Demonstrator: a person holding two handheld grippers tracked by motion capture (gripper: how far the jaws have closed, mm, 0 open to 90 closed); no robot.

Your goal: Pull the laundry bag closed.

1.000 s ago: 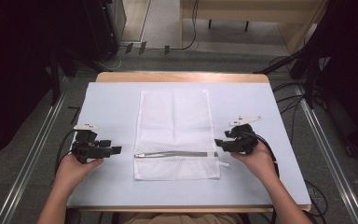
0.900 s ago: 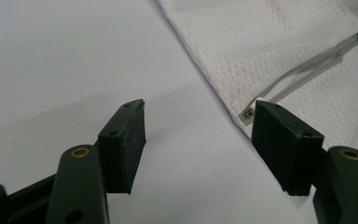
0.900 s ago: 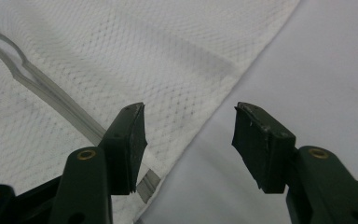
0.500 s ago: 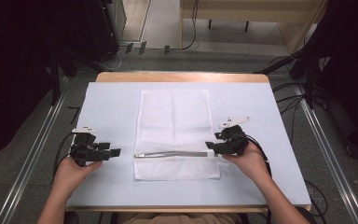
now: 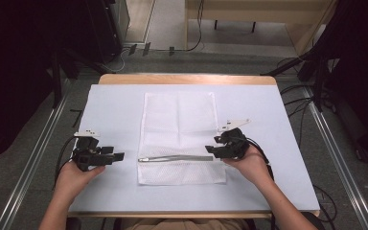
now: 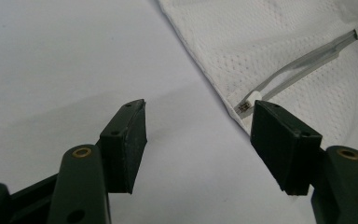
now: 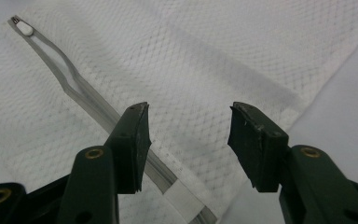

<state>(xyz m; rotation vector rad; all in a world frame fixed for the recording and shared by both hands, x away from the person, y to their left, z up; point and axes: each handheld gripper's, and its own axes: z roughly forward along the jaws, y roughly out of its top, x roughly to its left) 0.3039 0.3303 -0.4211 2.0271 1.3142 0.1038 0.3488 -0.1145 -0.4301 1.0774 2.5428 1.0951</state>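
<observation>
since the earlier frames my right gripper [image 5: 212, 150] has slid in from the right edge of the table toward the middle, and it now sits over the right end of the white mesh bag [image 5: 179, 120]. before, it was off the fabric, just beside the bag's right border. its jaws have just been closing a little, with the mesh under them but nothing pinched between the pads. my left gripper [image 5: 120, 155] is where it was, on the bare table cover [image 5: 115, 100] to the left of the bag, and the bag itself has not shifted.

in the right gripper view the right gripper [image 7: 186, 130] stands moderately open, a clear gap between the two black pads. the grey zipper [image 7: 74, 88] runs diagonally from the upper left, where its white pull [image 7: 25, 29] lies, down past the left pad toward the bottom of the view. the pads hover over the mesh just at the closed end of the zipper; i cannot tell if they touch the fabric.

in the left gripper view the left gripper [image 6: 198, 133] is wide open and holds nothing. the corner of the bag [image 6: 279, 42] lies just beyond its right pad, with the zipper's end tab [image 6: 248, 101] close beside that pad and not gripped.

the bag lies flat in the centre of the table, long side running away from me, the zipper [image 5: 175, 158] across its near part.
</observation>
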